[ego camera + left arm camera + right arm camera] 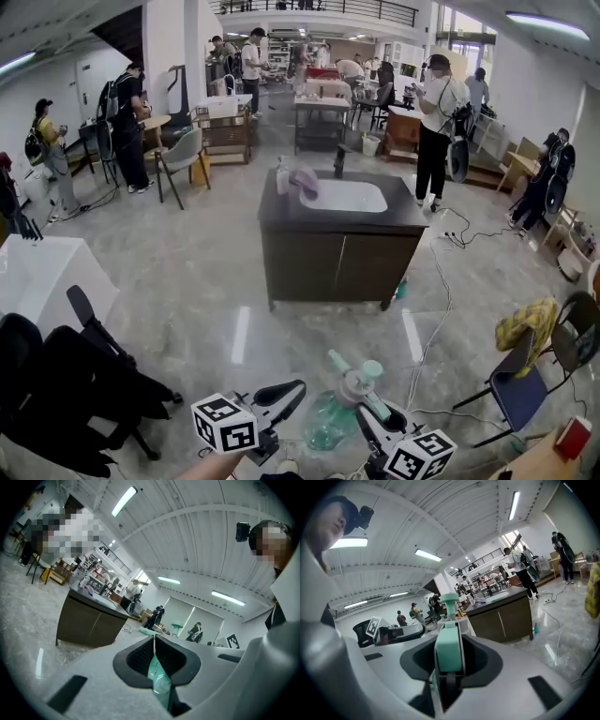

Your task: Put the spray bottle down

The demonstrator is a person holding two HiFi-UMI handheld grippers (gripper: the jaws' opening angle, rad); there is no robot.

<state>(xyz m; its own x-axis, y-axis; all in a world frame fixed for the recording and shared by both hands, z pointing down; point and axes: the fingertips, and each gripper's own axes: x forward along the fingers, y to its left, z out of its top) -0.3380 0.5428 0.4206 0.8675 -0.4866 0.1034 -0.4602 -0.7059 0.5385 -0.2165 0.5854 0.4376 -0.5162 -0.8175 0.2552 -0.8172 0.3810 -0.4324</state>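
Note:
A translucent teal spray bottle (pixel 330 419) with a teal-and-white spray head hangs low in the head view between my two grippers. My right gripper (pixel 372 419) is shut on the bottle's teal spray head (pixel 449 653), and its nozzle cap (pixel 450 599) stands up beyond the jaws. My left gripper (pixel 292 392) comes in from the left; its jaws stand almost together with a thin teal strip of the bottle (pixel 157 677) pinched between them. The bottle's lower part is hidden at the picture's bottom edge.
A dark cabinet (pixel 337 262) with a white sink (pixel 345 196), a soap bottle (pixel 282 176) and a purple cloth (pixel 306 180) stands ahead across grey floor. A black chair (pixel 75 384) is at left, a blue chair (pixel 523 392) and floor cables at right. Several people stand behind.

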